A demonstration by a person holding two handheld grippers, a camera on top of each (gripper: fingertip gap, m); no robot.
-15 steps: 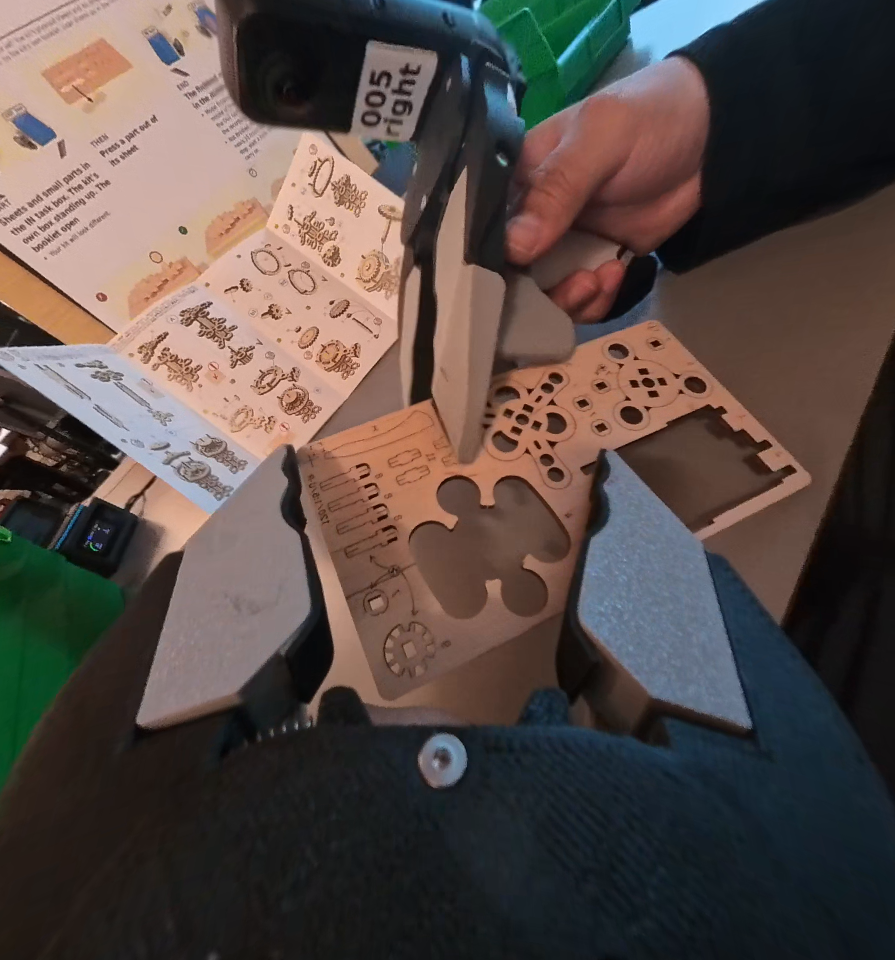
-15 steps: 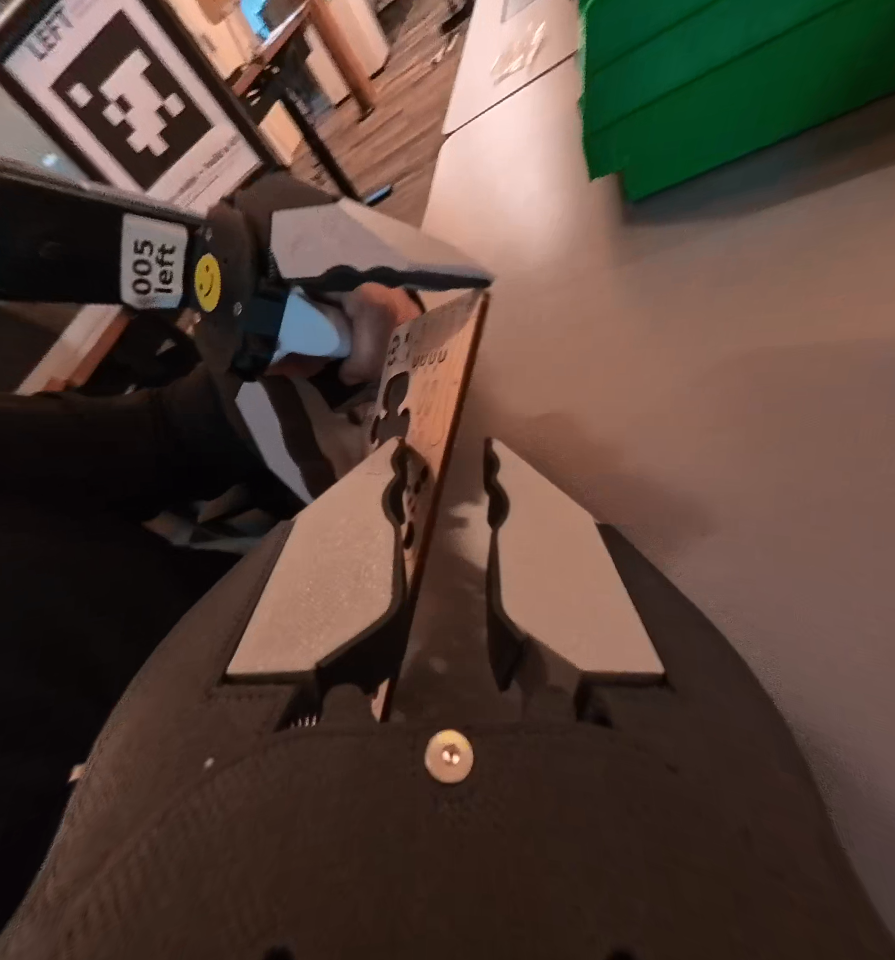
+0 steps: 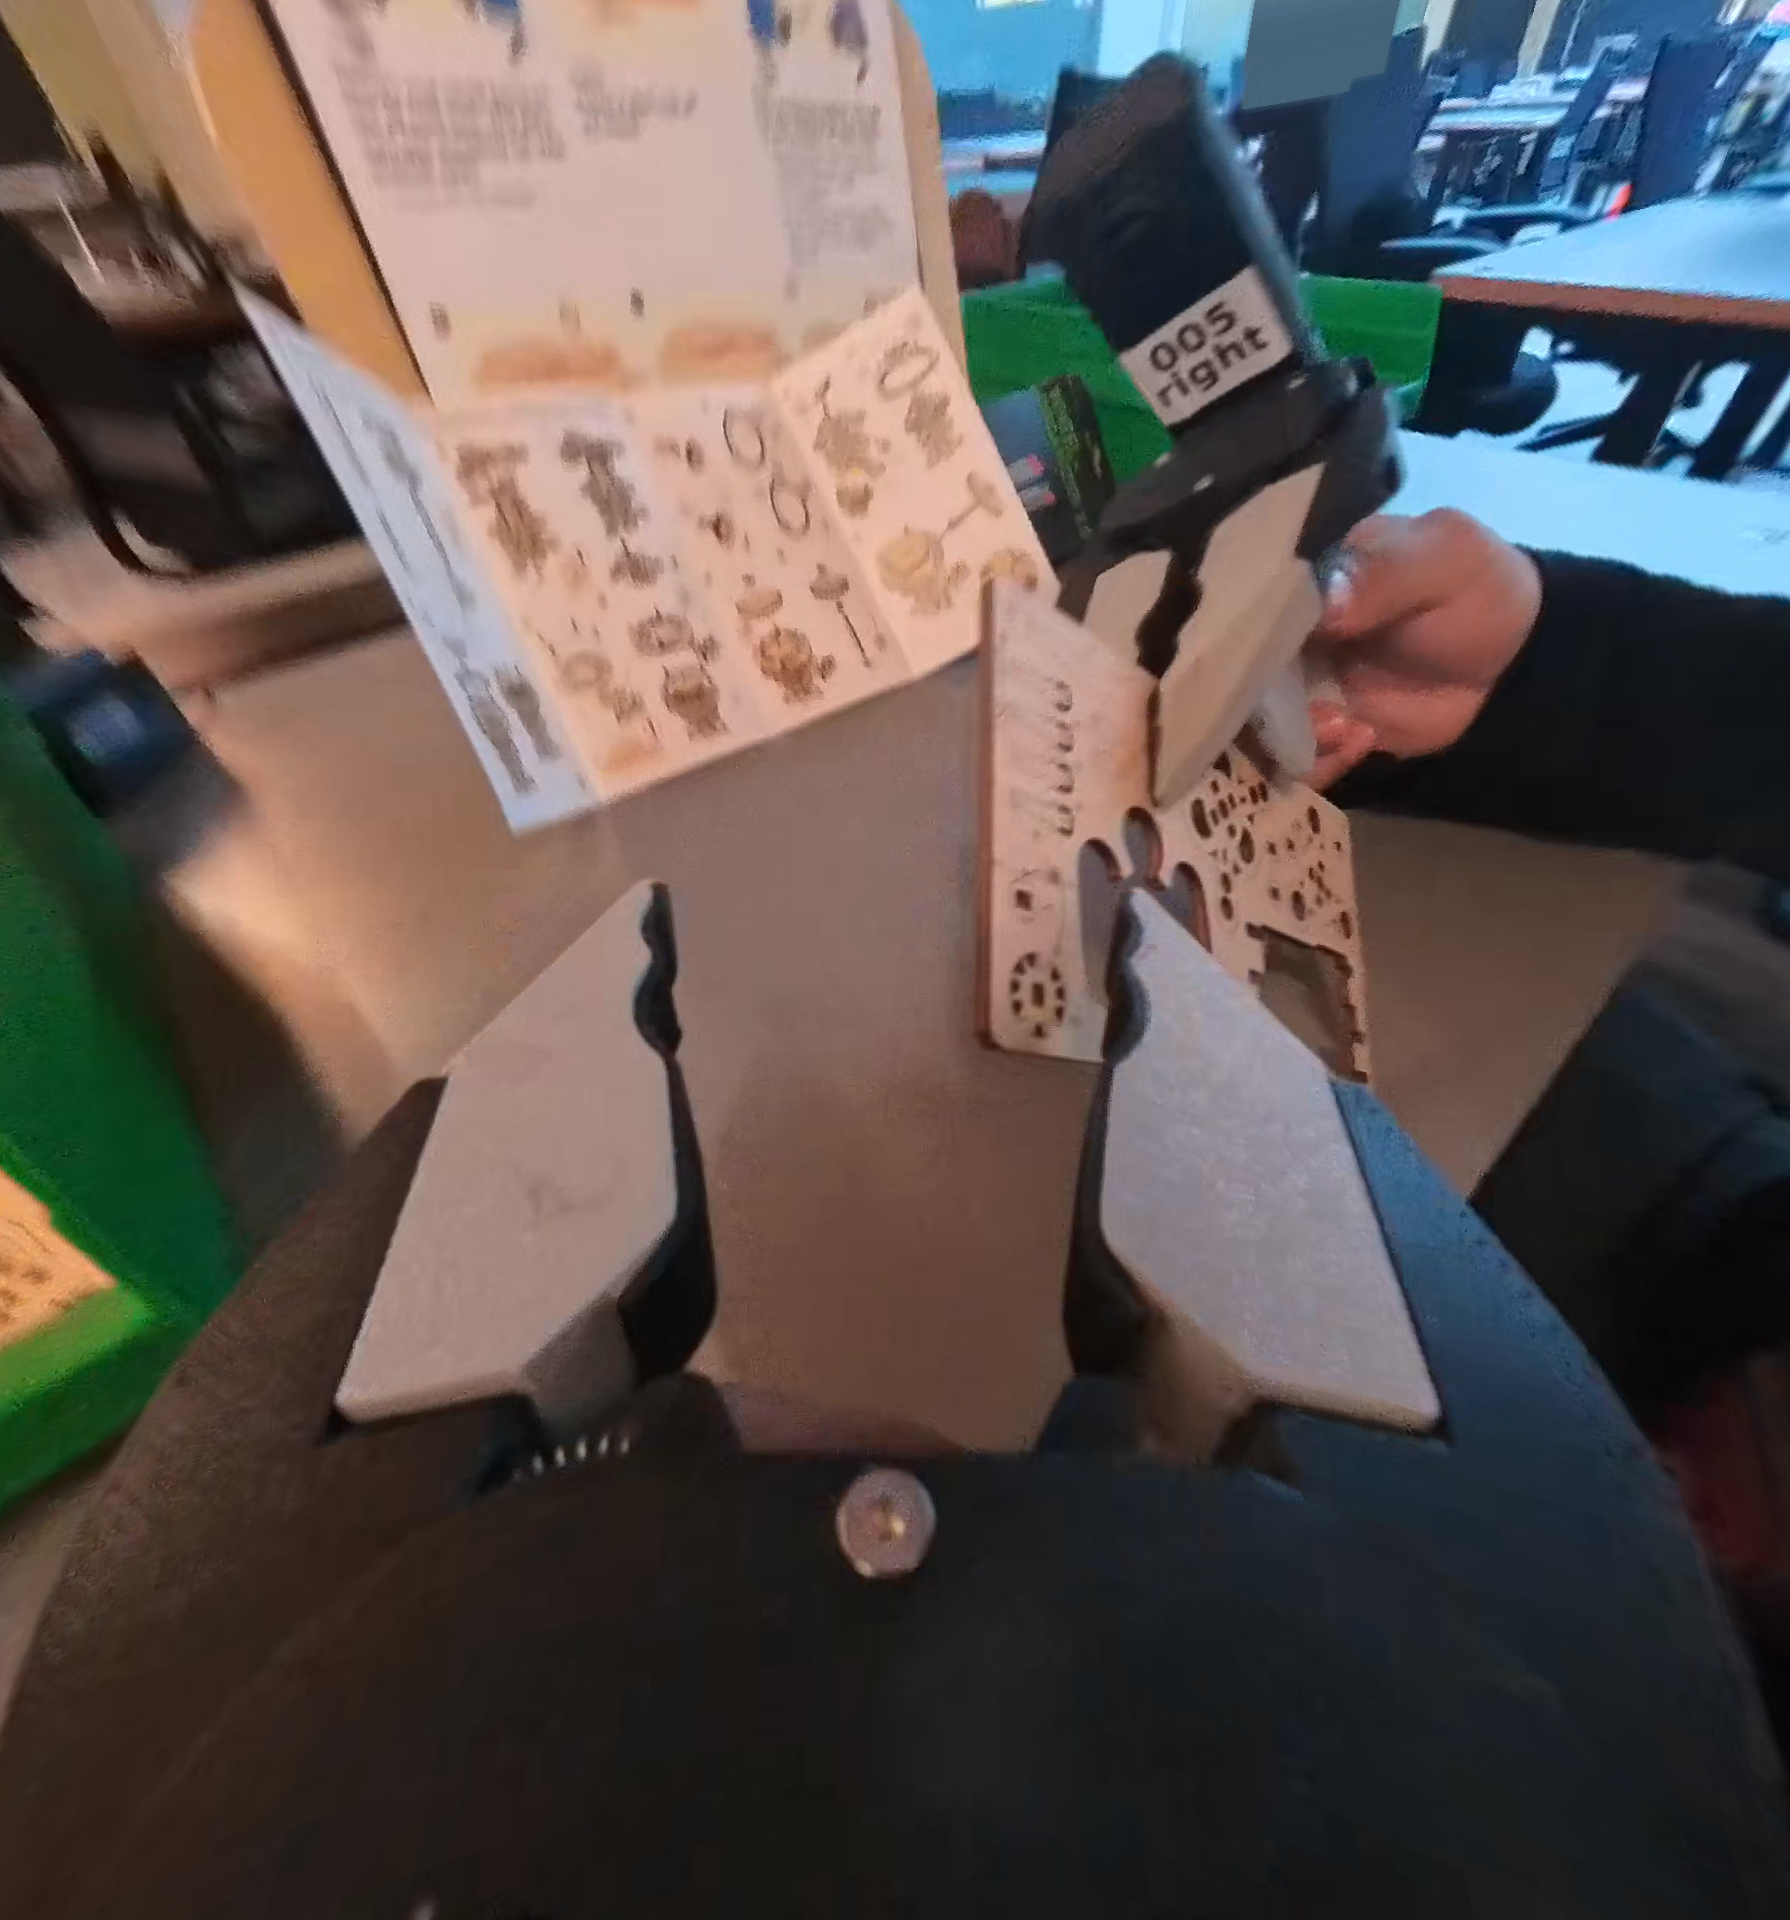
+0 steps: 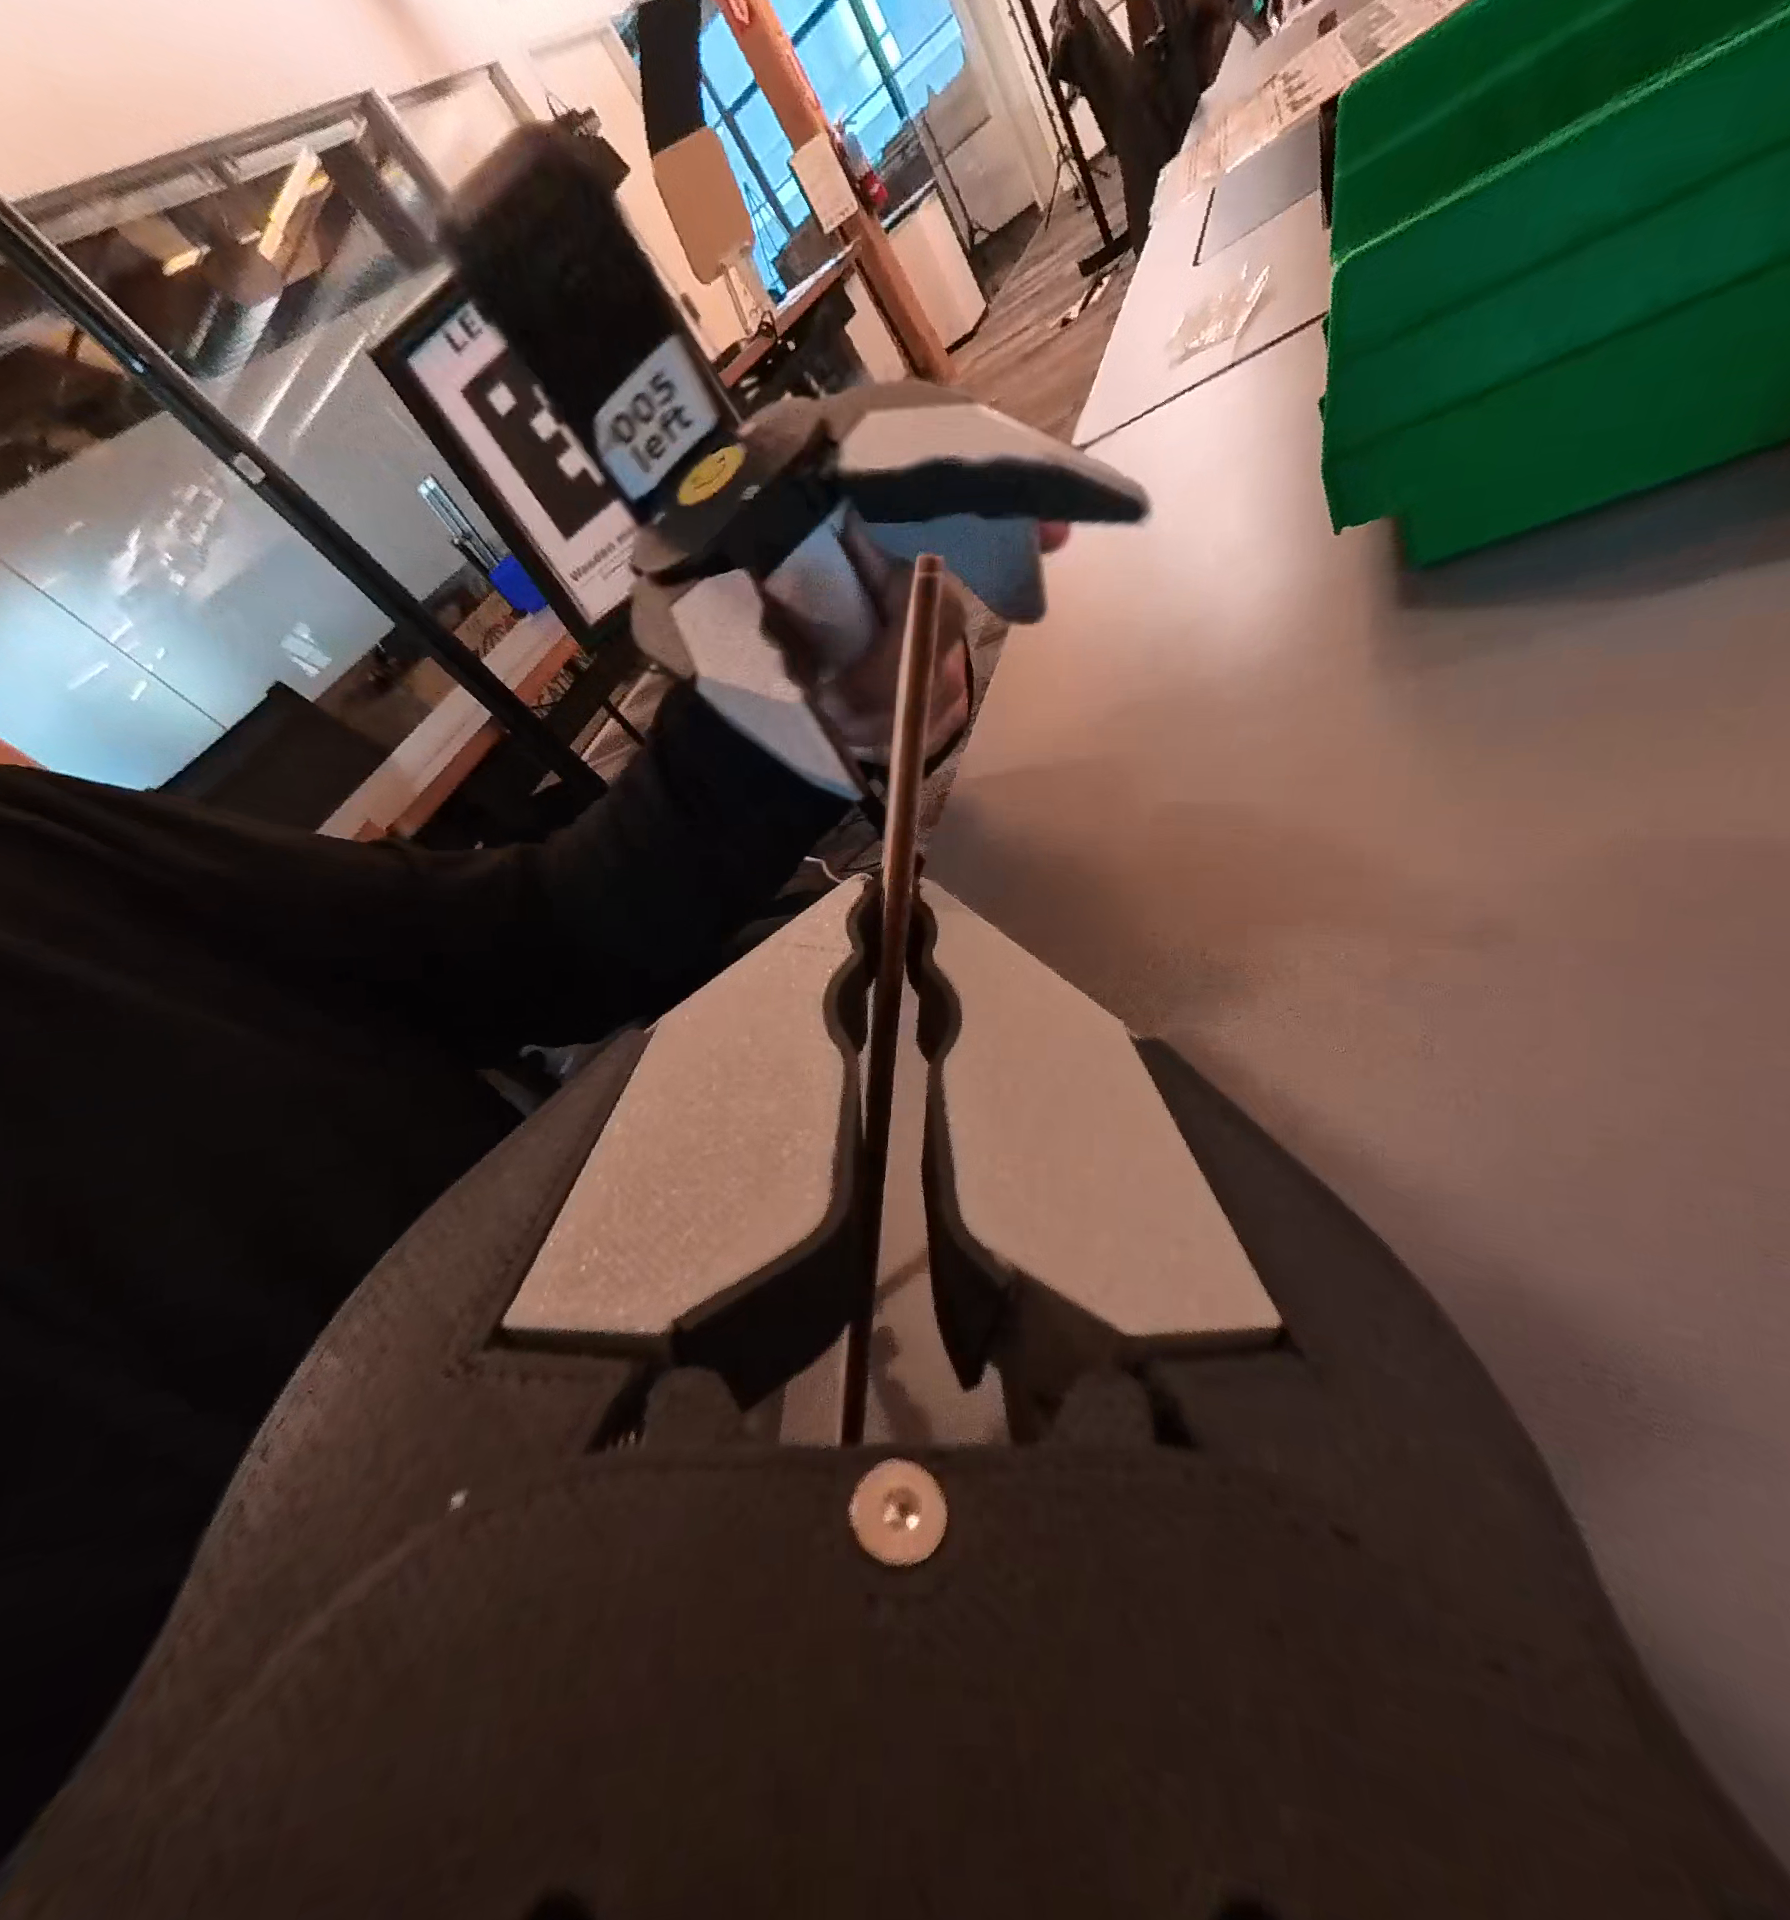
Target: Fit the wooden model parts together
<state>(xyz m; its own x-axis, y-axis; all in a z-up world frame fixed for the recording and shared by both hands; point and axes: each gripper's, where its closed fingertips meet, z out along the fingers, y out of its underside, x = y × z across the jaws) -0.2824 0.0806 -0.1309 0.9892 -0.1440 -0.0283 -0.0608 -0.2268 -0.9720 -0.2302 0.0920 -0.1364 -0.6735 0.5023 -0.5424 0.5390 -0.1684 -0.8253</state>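
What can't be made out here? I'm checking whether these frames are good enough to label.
- Booklet, left wrist view: motion blur smears its drawings.
- Wooden sheet, left wrist view: the left claw's finger covers its lower part; the right claw covers some of its top.
- Sheet, right wrist view: edge-on, no face visible.
- Green bins, right wrist view: cut by the frame edge.

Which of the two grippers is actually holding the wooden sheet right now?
The right hand-held gripper, shut on the sheet; the left is open and empty.
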